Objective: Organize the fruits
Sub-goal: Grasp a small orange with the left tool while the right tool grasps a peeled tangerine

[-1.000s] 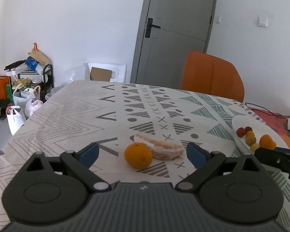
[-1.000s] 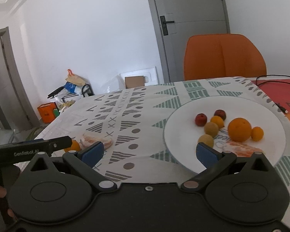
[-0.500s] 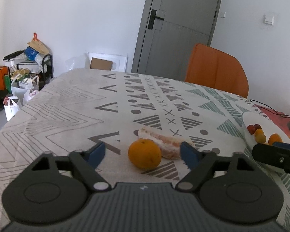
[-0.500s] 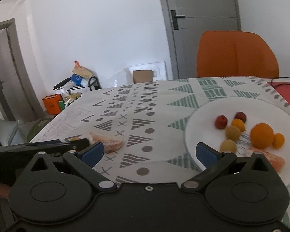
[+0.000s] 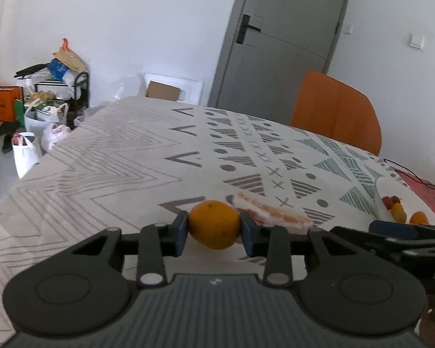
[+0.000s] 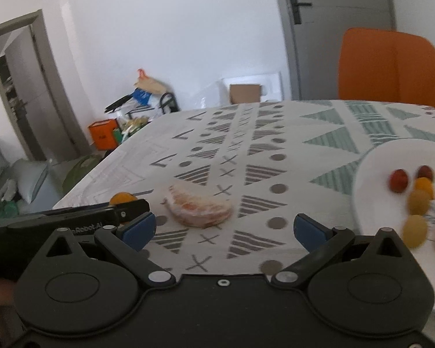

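Note:
An orange (image 5: 213, 224) sits on the patterned tablecloth between the blue pads of my left gripper (image 5: 213, 227). The jaws are closing, and both pads touch its sides. Just behind it lies a peeled citrus wedge (image 5: 272, 216). In the right wrist view that wedge (image 6: 200, 211) lies ahead of my right gripper (image 6: 223, 229), which is open with nothing between its fingers. The orange (image 6: 121, 197) peeks over the left gripper's arm there. To the right, a white plate (image 6: 377, 168) carries several small fruits (image 6: 417, 201).
An orange chair (image 5: 336, 113) stands at the table's far side. A black cable (image 5: 411, 174) runs over a red mat beyond the plate (image 5: 391, 185). Bags and a rack (image 5: 43, 104) crowd the floor at the left, by the table's left edge.
The left jaws have closed from wide open onto the orange while the gripper eased forward and down. The right gripper has swung left, from facing the plate to facing the citrus wedge.

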Action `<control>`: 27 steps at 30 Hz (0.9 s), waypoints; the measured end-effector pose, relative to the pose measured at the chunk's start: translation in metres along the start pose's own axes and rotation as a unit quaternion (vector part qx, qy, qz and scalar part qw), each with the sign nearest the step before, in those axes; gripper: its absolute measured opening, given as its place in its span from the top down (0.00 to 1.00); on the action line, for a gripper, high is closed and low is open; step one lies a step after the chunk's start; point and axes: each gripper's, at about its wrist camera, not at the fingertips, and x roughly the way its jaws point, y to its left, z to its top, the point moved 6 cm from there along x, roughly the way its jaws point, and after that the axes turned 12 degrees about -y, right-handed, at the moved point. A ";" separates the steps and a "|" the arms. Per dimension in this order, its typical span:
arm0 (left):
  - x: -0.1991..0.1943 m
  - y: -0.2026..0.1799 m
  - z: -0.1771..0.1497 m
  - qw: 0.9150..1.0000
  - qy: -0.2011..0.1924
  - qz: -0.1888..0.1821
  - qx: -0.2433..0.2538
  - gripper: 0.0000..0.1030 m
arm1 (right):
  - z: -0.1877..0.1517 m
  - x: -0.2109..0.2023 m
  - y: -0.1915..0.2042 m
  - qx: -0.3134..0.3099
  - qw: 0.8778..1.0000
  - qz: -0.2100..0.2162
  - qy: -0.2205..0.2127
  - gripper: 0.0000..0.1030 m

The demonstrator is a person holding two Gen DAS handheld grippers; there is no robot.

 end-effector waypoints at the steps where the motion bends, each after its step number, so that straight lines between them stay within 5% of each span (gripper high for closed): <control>1: -0.001 0.003 0.001 1.000 -0.002 0.004 -0.001 0.64 | 0.000 0.003 0.002 -0.002 1.000 0.004 0.003 0.01; 20: -0.024 0.045 0.012 0.997 -0.027 0.067 -0.024 0.64 | -0.001 0.062 0.029 -0.078 0.994 0.053 0.054 0.09; 27: -0.030 0.049 0.013 0.997 -0.032 0.068 -0.024 0.64 | -0.002 0.063 0.038 -0.111 0.990 0.065 0.054 0.28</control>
